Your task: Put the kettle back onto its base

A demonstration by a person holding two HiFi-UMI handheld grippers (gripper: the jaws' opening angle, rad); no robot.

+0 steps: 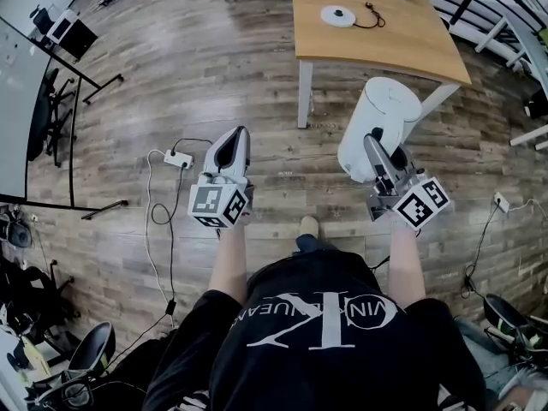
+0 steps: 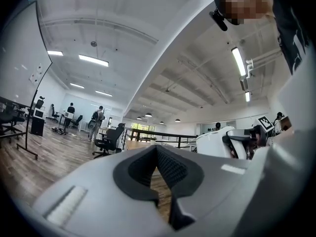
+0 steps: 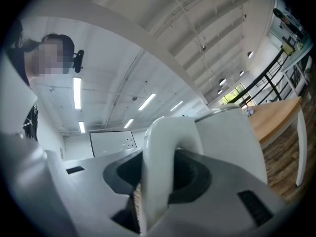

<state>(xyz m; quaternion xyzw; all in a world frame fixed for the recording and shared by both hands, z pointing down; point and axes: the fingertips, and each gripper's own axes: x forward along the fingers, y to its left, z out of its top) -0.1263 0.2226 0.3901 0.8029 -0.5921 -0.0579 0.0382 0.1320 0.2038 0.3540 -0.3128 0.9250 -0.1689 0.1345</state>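
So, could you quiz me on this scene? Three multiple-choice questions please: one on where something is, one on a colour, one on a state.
1. Where is the round white kettle base?
A on the floor
B on the light wooden table
C in a hand-held gripper

2. What colour is the tall rounded kettle?
A black
B red
C white

3. What is the right hand-held gripper doing?
A hanging empty
B gripping the kettle's handle
C holding a cable

Answers:
1 B, it lies on the tabletop with its black cord.
2 C, its body is white all over.
3 B, the handle sits clamped between its jaws.
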